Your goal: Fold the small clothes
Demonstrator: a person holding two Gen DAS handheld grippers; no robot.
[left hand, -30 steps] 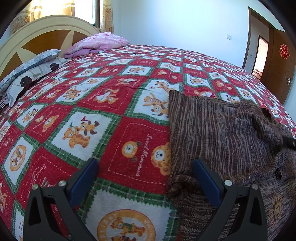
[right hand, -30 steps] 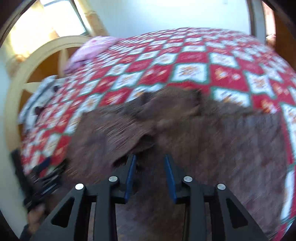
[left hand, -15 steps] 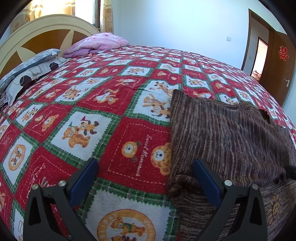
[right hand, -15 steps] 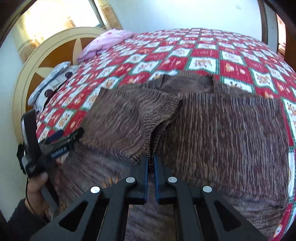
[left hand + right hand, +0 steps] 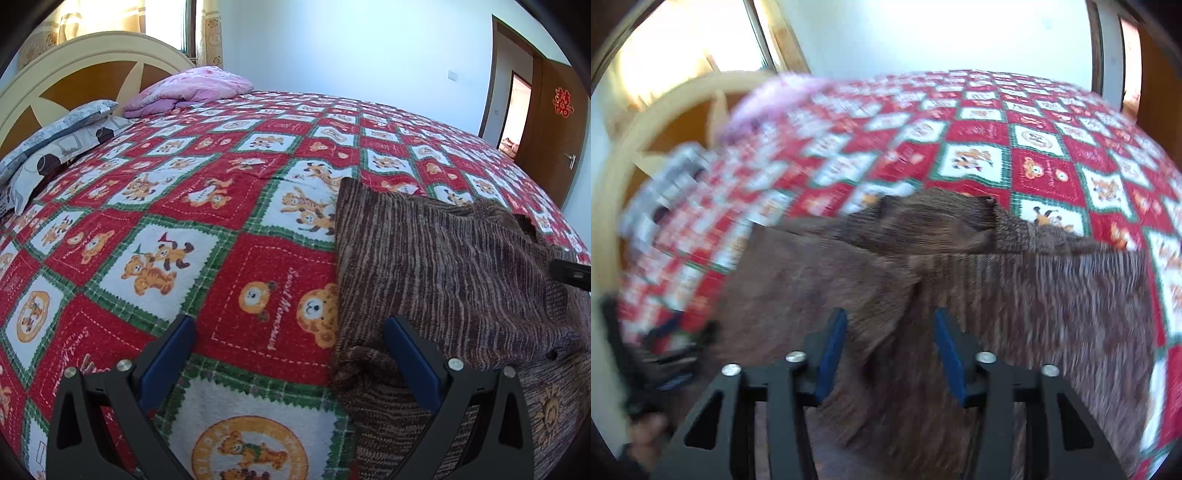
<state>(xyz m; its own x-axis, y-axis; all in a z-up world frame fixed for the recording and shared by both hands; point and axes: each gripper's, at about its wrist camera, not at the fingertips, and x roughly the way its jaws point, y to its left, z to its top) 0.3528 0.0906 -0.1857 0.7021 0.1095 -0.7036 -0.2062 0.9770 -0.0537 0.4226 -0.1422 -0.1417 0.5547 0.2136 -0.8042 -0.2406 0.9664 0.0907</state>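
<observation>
1. Brown knit garment (image 5: pixel 454 266) lies spread on a bed, w/ one side folded in over its middle; its near corner bunches up by the left gripper's (image 5: pixel 291 354) right finger.
2. Left gripper hangs over the bedspread (image 5: pixel 184 206) w/ jaws wide apart, nothing between them; the garment's edge sits just beside one blue pad (image 5: pixel 410 362).
3. Right gripper (image 5: pixel 890 347) is over the garment's folded flap, jaws opening, pads clear of the knit; that view is motion-blurred.
4. Bedspread: red, white & green checks w/ teddy-bear prints, covering the whole mattress.
5. Room: cream-and-wood headboard (image 5: pixel 74 74) at far left, grey patterned pillows (image 5: pixel 55 140) & a pink quilt (image 5: pixel 192 86) below it, pale wall (image 5: pixel 351 44), brown door (image 5: pixel 550 122) w/ red paper ornament at right, sunlit curtained window (image 5: pixel 103 18) behind.
</observation>
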